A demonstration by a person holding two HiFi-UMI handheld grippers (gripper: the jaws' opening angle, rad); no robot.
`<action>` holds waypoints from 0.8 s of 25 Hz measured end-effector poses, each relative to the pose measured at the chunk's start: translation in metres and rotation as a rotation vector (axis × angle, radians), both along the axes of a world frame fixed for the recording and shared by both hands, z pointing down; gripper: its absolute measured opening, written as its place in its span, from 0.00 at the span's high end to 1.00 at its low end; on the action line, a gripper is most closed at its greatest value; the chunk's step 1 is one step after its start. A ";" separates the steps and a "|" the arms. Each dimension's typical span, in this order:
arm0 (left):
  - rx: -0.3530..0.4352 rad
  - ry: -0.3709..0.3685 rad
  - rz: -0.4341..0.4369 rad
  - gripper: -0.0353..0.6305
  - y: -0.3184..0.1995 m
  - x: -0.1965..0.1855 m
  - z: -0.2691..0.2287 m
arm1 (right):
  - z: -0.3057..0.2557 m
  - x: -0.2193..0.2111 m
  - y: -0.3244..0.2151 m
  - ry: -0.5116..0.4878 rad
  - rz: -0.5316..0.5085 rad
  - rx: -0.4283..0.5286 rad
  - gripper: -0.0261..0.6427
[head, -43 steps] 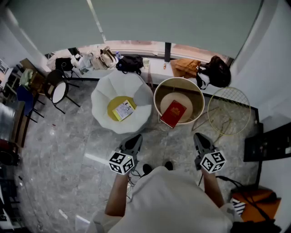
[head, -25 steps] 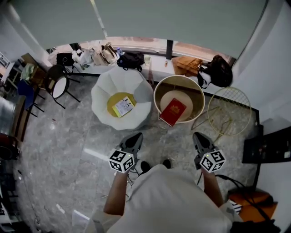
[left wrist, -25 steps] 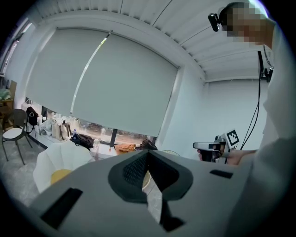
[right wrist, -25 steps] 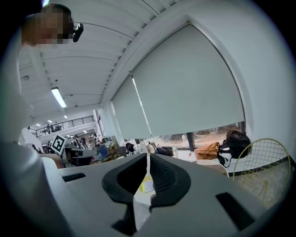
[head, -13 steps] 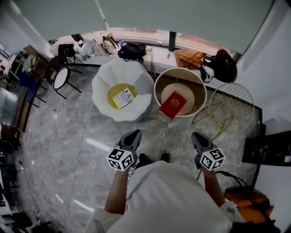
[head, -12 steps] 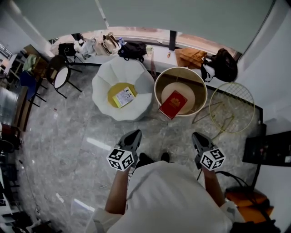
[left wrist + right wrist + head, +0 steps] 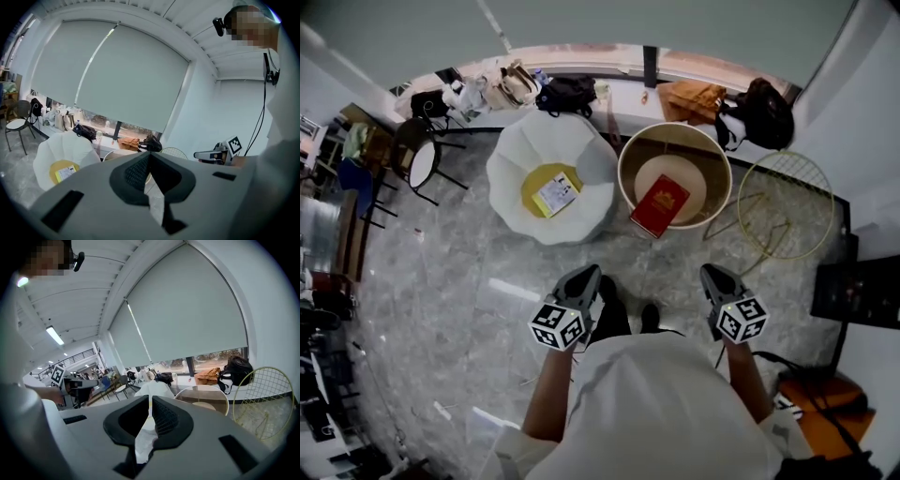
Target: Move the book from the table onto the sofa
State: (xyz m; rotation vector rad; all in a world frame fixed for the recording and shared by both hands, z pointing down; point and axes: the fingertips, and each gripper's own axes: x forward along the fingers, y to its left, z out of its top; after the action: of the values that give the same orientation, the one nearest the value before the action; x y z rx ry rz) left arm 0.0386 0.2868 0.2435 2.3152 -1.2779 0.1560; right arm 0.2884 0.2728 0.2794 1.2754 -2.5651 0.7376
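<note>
A red book (image 7: pixel 659 206) lies on the round beige table (image 7: pixel 719 187), overhanging its near edge. To its left stands the white petal-shaped sofa (image 7: pixel 514 159) with a yellow cushion (image 7: pixel 542 178) and a small booklet (image 7: pixel 556 193) on it. My left gripper (image 7: pixel 587 276) and right gripper (image 7: pixel 713 275) hang side by side over the floor, well short of the table, both shut and empty. The left gripper view has shut jaws (image 7: pixel 149 156) before the sofa (image 7: pixel 65 147). In the right gripper view the shut jaws (image 7: pixel 150 399) point toward the table (image 7: pixel 202 395).
A round gold wire table (image 7: pixel 787 206) stands right of the beige table. Bags (image 7: pixel 567 94) and a black backpack (image 7: pixel 764 112) line the window ledge. A black chair (image 7: pixel 417 164) is at the far left. An orange bag (image 7: pixel 816 412) lies on the floor at the right.
Both grippers have sunk a little and stay shut. The head view has shifted, and the sofa and table now sit slightly nearer. The book has not moved.
</note>
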 end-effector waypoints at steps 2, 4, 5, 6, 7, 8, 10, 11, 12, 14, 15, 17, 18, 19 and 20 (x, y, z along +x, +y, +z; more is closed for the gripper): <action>0.000 -0.005 0.026 0.94 -0.012 -0.002 0.003 | 0.003 -0.004 -0.008 0.012 0.019 -0.008 0.89; -0.004 -0.012 0.049 0.94 -0.025 -0.007 0.006 | 0.004 -0.010 -0.016 0.011 0.037 -0.016 0.89; -0.005 -0.016 0.061 0.94 -0.032 -0.010 0.008 | 0.005 -0.014 -0.020 0.013 0.043 -0.020 0.89; -0.005 -0.021 0.072 0.94 -0.039 -0.014 0.009 | 0.005 -0.019 -0.024 0.016 0.045 -0.022 0.89; -0.003 -0.029 0.085 0.94 -0.046 -0.019 0.010 | 0.004 -0.025 -0.028 0.021 0.044 -0.021 0.89; 0.000 -0.038 0.098 0.94 -0.054 -0.024 0.012 | 0.004 -0.032 -0.034 0.024 0.041 -0.018 0.89; 0.000 -0.058 0.125 0.94 -0.068 -0.036 0.018 | 0.005 -0.047 -0.045 0.025 0.035 -0.014 0.89; -0.005 -0.067 0.138 0.94 -0.074 -0.042 0.023 | 0.006 -0.055 -0.050 0.024 0.035 -0.015 0.89; -0.012 -0.075 0.150 0.94 -0.080 -0.048 0.028 | 0.008 -0.061 -0.055 0.023 0.037 -0.016 0.89; -0.028 -0.083 0.173 0.94 -0.091 -0.058 0.039 | 0.011 -0.071 -0.066 0.022 0.052 -0.020 0.89; -0.034 -0.084 0.185 0.94 -0.096 -0.063 0.044 | 0.014 -0.075 -0.071 0.018 0.065 -0.024 0.89; -0.036 -0.085 0.207 0.94 -0.107 -0.072 0.049 | 0.020 -0.082 -0.080 0.005 0.094 -0.037 0.89; -0.034 -0.090 0.220 0.94 -0.112 -0.076 0.052 | 0.023 -0.086 -0.084 -0.003 0.107 -0.044 0.89; -0.033 -0.101 0.235 0.94 -0.117 -0.080 0.055 | 0.026 -0.091 -0.088 -0.011 0.118 -0.049 0.89; -0.032 -0.116 0.255 0.94 -0.122 -0.082 0.059 | 0.028 -0.096 -0.091 -0.015 0.127 -0.052 0.89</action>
State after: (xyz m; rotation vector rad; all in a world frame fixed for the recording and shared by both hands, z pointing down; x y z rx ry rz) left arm -0.0437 0.1651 0.3022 2.4646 -1.0200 0.3980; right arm 0.1927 0.1817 0.3069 1.4317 -2.4777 0.8347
